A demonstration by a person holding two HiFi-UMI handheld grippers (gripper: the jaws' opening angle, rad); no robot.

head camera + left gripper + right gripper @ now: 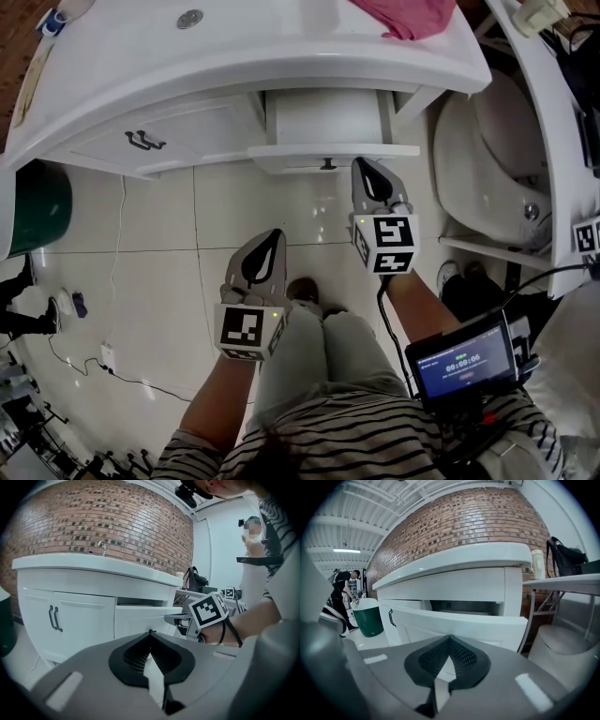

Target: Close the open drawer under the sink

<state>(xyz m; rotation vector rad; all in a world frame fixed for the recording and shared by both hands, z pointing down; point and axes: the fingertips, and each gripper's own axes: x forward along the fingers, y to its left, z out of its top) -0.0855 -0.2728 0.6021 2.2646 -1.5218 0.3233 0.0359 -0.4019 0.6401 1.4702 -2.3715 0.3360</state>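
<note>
The white drawer (328,120) under the sink counter (281,56) stands pulled out, its front panel (334,154) carrying a small dark knob (327,164). My right gripper (362,162) is shut and empty, its tips just right of the knob and close to the panel. In the right gripper view the drawer front (478,623) fills the space beyond the right gripper (449,636). My left gripper (277,232) is shut and empty, lower over the floor and apart from the drawer. The left gripper view shows the left gripper (150,631) pointing at the drawer (145,618), with the right gripper (180,619) beside it.
Cabinet doors with black handles (145,141) lie left of the drawer. A green bin (37,208) stands at far left, a white toilet (492,159) at right. A pink cloth (412,17) rests on the counter. A cable (120,246) trails over the tiled floor. A person (344,592) stands by the bin.
</note>
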